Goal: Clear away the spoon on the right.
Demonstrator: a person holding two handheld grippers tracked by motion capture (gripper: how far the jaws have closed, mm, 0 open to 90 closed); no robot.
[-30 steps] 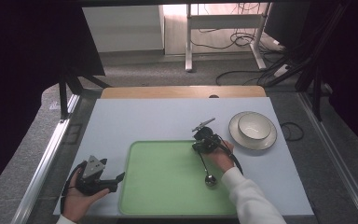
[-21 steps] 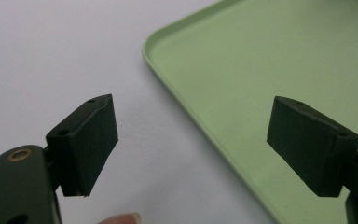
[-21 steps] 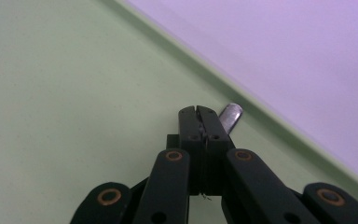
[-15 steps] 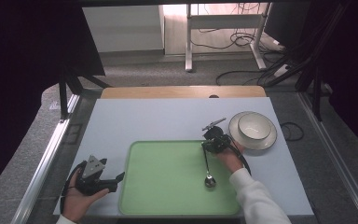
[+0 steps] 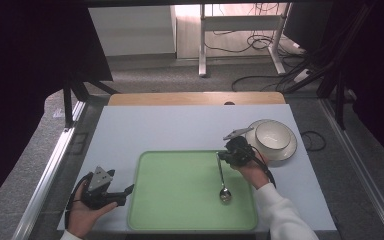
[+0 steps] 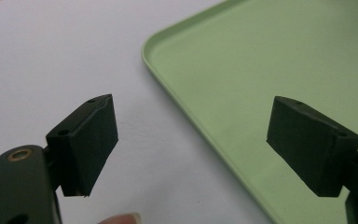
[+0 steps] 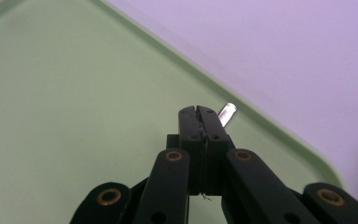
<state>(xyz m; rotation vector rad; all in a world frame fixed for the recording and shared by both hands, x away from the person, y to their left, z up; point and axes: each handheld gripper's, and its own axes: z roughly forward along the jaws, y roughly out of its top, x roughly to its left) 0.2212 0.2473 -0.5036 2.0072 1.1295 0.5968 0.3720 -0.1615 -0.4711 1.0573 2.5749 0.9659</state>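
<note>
spoon (image 5: 223,181) in right gripper (image 5: 222,156)

A tray (image 5: 180,200) is lying on the tabletop (image 5: 170,127) toward its six o'clock edge. A spoon (image 5: 222,175) is hanging over the tray's three o'clock part, bowl end toward six. A bowl (image 5: 273,136) is sitting on a plate (image 5: 289,150) at two o'clock from the tray. The left tongs (image 5: 128,190) are resting at the tray's nine o'clock rim, the right tongs (image 5: 225,156) gripping the spoon's handle.
</note>
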